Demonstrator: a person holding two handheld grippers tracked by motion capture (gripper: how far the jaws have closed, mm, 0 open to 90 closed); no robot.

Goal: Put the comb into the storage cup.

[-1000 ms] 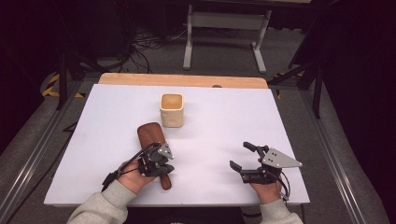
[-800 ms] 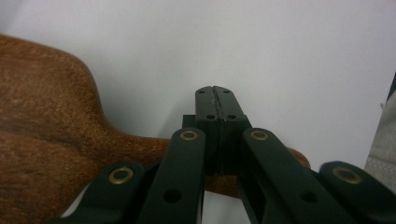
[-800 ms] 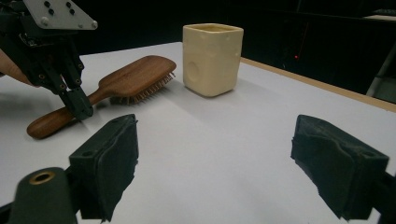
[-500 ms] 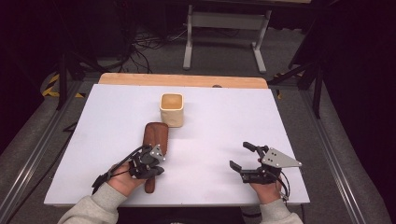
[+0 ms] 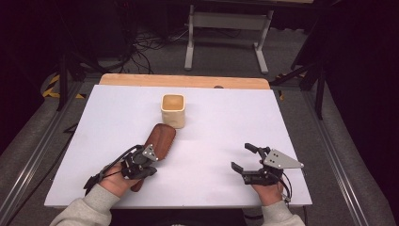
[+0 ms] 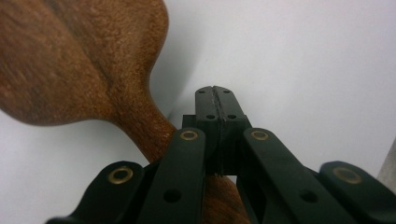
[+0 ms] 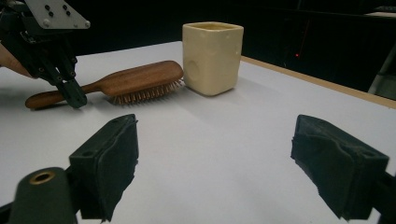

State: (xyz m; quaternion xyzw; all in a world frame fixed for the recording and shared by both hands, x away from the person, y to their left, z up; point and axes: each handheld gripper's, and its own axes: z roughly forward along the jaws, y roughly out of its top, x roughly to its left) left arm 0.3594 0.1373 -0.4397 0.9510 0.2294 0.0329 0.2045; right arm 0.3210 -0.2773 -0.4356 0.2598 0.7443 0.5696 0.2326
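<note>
Leftward went shut left gripper (image 5: 147, 159) (jaws empty) beside hairbrush (image 5: 159, 141).

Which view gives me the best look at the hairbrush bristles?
The right gripper view: the wooden hairbrush lies side-on there, bristles down on the table beside the cream cup. The high view shows its back from above; the left gripper view, its back and handle close up.

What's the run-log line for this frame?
left claw: shut, empty, beside hairbrush handle | right claw: open, empty | hairbrush: bristles down, head by cup | cup: upright on table
</note>
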